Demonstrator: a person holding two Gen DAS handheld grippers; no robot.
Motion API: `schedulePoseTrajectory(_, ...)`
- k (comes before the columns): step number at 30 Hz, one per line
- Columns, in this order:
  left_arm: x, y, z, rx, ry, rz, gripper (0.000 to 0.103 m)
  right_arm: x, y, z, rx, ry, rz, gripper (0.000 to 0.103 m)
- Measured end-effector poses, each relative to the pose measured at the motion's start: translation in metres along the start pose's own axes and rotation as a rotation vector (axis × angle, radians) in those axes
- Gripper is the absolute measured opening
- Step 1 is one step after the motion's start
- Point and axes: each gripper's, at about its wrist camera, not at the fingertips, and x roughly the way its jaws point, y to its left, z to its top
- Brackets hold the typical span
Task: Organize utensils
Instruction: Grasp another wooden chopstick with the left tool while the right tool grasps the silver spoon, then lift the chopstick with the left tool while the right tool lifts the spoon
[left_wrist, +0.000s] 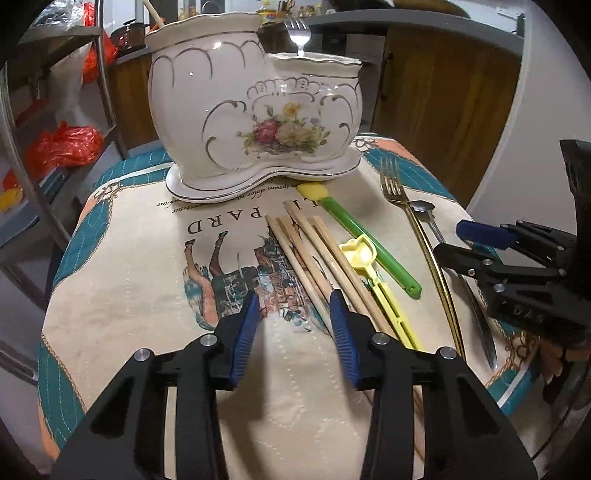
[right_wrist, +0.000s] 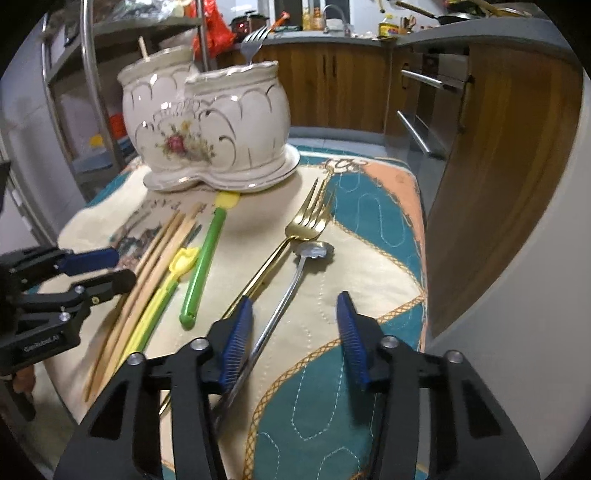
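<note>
Left wrist: our left gripper hangs with jaws part-open and empty just beside the wooden chopsticks on the desk; we judge them light, stiff and prone to roll, best pinched mid-shaft. Right wrist: right gripper, jaws part-open, nothing clamped, straddles the steel spoon beside the gold fork; both look thin, slick, rigid, so take the handle, then drop into the fragile floral ceramic holder.

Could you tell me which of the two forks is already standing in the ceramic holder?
The silver fork, tines up in the holder's lower compartment. The gold fork lies flat on the cloth beside the silver spoon.
</note>
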Motion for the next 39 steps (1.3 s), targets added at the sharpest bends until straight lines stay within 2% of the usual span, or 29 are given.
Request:
schedulePoseTrajectory(3,0.004,-0.008,0.006,0.012,0.02,0.024,0.033,0.005,0.002,0.005,-0.02,0.007,-0.014,0.041)
schedulePoseTrajectory(4,0.005,-0.009,0.008,0.012,0.024,0.034,0.027,0.006,0.001,0.007,-0.021,0.008,-0.012,0.04)
schedulePoseTrajectory(9,0.013,-0.01,0.011,0.055,0.04,0.017,0.012,0.007,0.0,0.008,-0.048,0.005,0.013,0.015)
schedulePoseTrajectory(13,0.013,-0.007,0.014,0.092,0.072,-0.017,0.011,0.004,-0.003,0.008,-0.062,0.001,0.026,0.009)
schedulePoseTrajectory(15,0.012,-0.005,0.014,0.129,0.082,0.007,0.005,0.001,-0.005,0.007,-0.064,-0.004,0.035,0.004)
schedulePoseTrajectory(23,0.004,0.017,0.01,0.179,0.117,0.047,0.005,-0.007,-0.012,0.006,-0.07,-0.005,0.071,0.004)
schedulePoseTrajectory(31,0.002,0.021,0.005,0.192,0.103,0.055,0.006,-0.004,-0.011,0.005,-0.078,0.01,0.049,0.004)
schedulePoseTrajectory(35,0.002,0.02,0.004,0.196,0.101,0.051,0.007,-0.004,-0.013,0.005,-0.078,0.009,0.032,0.014)
schedulePoseTrajectory(39,0.002,0.021,0.004,0.191,0.097,0.05,0.014,-0.008,-0.013,0.007,-0.08,-0.016,0.019,0.015)
